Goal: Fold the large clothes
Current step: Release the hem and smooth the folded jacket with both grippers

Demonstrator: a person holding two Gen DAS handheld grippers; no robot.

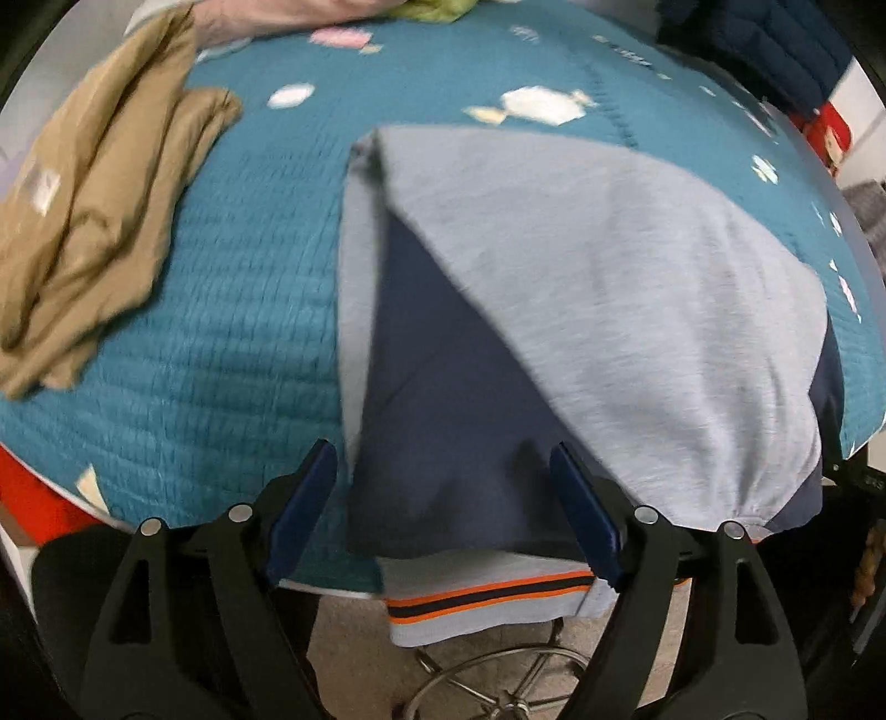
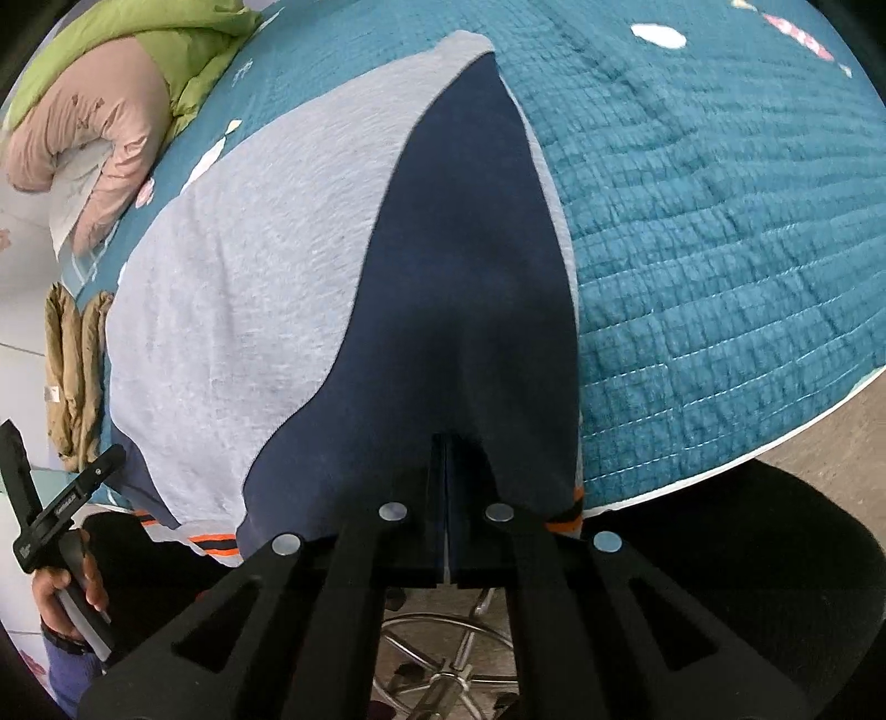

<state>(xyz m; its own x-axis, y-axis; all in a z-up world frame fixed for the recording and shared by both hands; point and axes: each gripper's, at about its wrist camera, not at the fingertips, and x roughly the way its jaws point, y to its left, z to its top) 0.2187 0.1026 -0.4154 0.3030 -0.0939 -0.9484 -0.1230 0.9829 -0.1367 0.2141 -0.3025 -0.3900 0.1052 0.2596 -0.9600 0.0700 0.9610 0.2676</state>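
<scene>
A grey and navy sweatshirt (image 1: 609,266) with an orange-striped hem lies partly folded on a teal quilted cover (image 1: 249,288), its hem hanging over the near edge. My left gripper (image 1: 443,493) is open, its blue fingers either side of the navy panel at the near edge. In the right wrist view the same sweatshirt (image 2: 238,288) lies ahead. My right gripper (image 2: 446,443) is shut on the navy part of the sweatshirt near the hem. The left gripper's handle (image 2: 55,498) shows at the far left, held by a hand.
A crumpled tan garment (image 1: 94,221) lies on the cover's left side. A pink and green bundle (image 2: 127,94) lies at the far end. A dark quilted item (image 1: 775,44) sits at the far right corner. A metal chair base (image 2: 437,664) stands on the floor below.
</scene>
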